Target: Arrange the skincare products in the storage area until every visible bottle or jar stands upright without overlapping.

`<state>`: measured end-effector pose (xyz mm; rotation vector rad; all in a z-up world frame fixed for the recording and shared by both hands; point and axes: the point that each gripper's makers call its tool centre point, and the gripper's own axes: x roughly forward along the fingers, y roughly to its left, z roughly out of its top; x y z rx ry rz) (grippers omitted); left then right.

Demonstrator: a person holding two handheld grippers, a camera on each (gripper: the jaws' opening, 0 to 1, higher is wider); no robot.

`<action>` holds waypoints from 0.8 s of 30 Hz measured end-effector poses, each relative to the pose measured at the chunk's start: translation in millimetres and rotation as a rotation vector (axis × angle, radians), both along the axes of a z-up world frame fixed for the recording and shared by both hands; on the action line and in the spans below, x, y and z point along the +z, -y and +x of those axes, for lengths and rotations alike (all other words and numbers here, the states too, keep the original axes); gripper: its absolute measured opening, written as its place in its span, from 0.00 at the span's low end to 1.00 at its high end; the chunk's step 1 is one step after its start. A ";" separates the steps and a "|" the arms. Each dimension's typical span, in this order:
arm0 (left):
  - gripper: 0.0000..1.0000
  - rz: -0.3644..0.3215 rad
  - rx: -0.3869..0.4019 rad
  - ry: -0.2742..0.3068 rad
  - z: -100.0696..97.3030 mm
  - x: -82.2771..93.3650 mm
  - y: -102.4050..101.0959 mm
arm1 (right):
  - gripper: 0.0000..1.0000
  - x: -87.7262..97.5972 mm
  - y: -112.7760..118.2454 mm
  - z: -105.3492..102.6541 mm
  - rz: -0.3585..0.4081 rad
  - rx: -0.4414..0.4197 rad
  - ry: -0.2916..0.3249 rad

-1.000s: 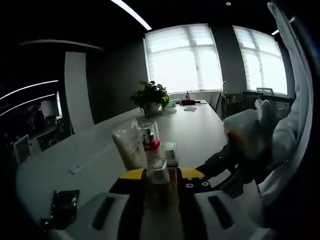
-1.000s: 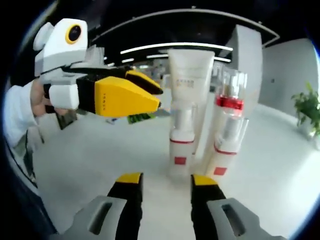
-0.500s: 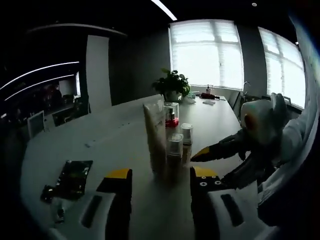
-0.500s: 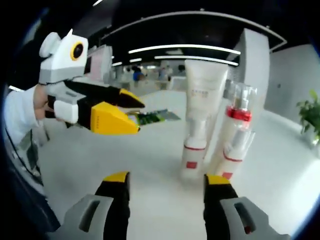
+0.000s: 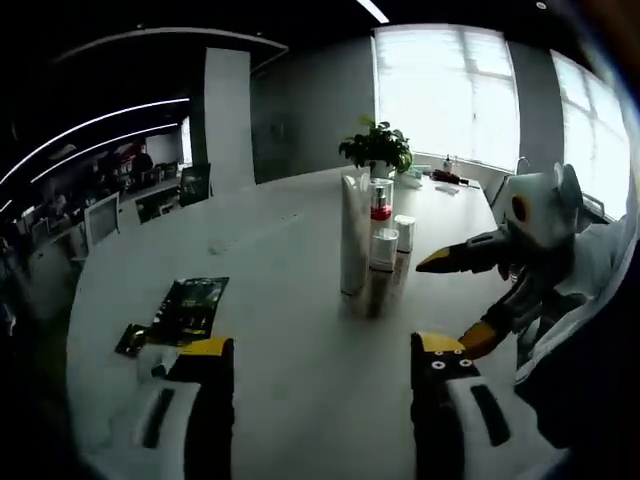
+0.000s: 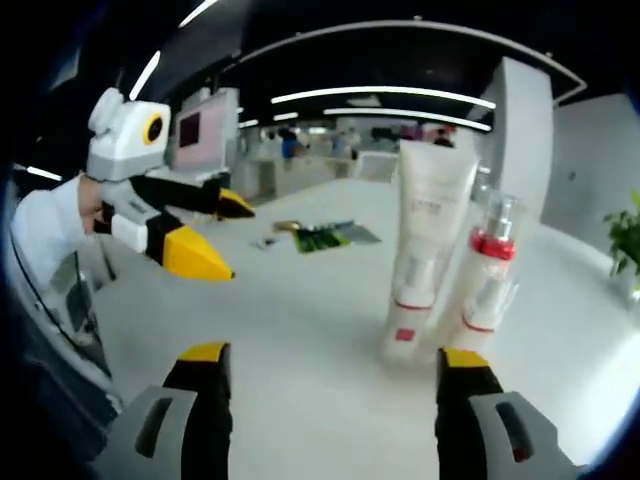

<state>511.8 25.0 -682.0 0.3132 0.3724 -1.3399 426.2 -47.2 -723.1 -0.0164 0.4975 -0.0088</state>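
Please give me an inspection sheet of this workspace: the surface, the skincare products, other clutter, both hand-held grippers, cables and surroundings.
Surface: white table, large and mostly bare.
Job's things: tall white tube, pump bottle with a red band and small capped bottles, all upright in one tight cluster; touching or not cannot be told.
Clutter: dark green packets lying flat on the table, away from the cluster.
Grippers: left hand-held gripper open, holding nothing; right hand-held gripper open, holding nothing; both short of the cluster.
Cables: nothing seen.
Surroundings: potted plant at the table's far end, bright windows, dim office with ceiling light strips.
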 end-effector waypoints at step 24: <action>0.99 0.052 0.140 0.007 11.2 29.8 -66.6 | 0.99 49.8 -41.7 23.0 0.039 0.207 -0.008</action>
